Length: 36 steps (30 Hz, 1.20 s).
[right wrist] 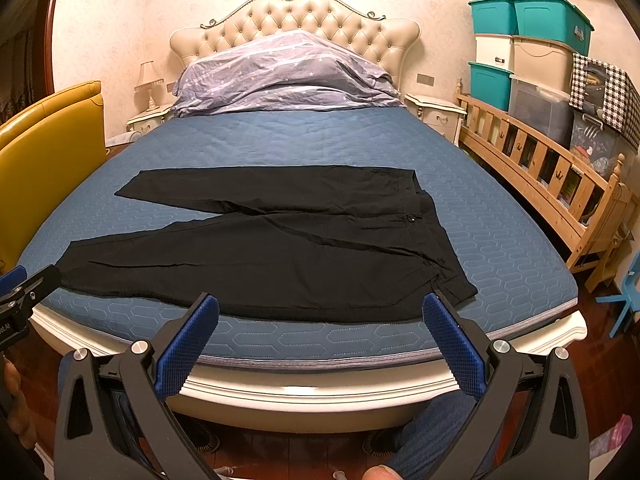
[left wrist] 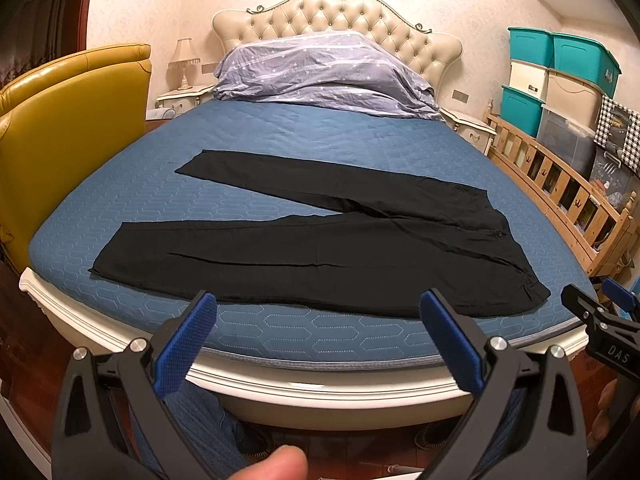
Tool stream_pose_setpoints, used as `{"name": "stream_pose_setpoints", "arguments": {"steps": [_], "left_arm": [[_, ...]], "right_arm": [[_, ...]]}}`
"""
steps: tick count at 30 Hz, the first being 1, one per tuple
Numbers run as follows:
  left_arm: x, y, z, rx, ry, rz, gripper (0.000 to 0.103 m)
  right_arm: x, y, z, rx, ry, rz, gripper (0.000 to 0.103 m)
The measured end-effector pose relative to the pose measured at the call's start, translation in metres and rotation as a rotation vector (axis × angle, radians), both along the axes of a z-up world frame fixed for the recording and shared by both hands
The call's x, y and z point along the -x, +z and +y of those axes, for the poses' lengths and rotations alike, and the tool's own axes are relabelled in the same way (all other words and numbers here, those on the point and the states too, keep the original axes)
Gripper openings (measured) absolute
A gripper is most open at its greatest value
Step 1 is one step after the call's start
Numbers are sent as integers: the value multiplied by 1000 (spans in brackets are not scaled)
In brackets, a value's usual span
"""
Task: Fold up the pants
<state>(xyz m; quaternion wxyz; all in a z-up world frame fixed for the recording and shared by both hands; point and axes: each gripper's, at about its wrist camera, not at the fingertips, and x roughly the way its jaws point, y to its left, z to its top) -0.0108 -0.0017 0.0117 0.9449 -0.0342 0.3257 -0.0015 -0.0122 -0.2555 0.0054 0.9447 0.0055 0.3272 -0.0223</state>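
Note:
Black pants [left wrist: 320,248] lie flat on the blue mattress [left wrist: 280,132], legs spread apart toward the left, waistband at the right. They also show in the right wrist view [right wrist: 280,248]. My left gripper [left wrist: 318,308] is open and empty, held off the bed's near edge, just short of the nearer leg. My right gripper [right wrist: 320,312] is open and empty, also off the near edge, in front of the waist end. The right gripper shows at the right edge of the left wrist view [left wrist: 600,312]; the left gripper shows at the left edge of the right wrist view [right wrist: 24,292].
A star-print duvet [left wrist: 324,72] is piled at the tufted headboard [left wrist: 340,12]. A yellow armchair [left wrist: 68,132] stands left of the bed. A wooden rail [left wrist: 560,184] and stacked storage bins [left wrist: 560,76] stand on the right. A blue child's chair [right wrist: 628,292] stands at far right.

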Motion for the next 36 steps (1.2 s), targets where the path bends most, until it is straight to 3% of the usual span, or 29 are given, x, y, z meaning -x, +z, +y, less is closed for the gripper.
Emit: {"name": "stream_pose_setpoints", "arguments": {"steps": [13, 20, 23, 28, 36], "left_arm": [[-2, -4, 0, 0, -4, 4, 102], [-43, -42, 6, -8, 24, 110, 102], [-71, -62, 15, 13, 54, 174, 102], [-110, -70, 27, 2, 96, 212, 102], [-159, -85, 51, -38, 165, 278, 102]], "right_arm": [[-1, -4, 0, 0, 3, 4, 99], [-24, -40, -23, -70, 20, 66, 99], [-62, -52, -55, -108, 29, 94, 99], [-153, -68, -114, -139, 79, 187, 99], [-354, -97, -212, -264, 106, 248, 99]]}}
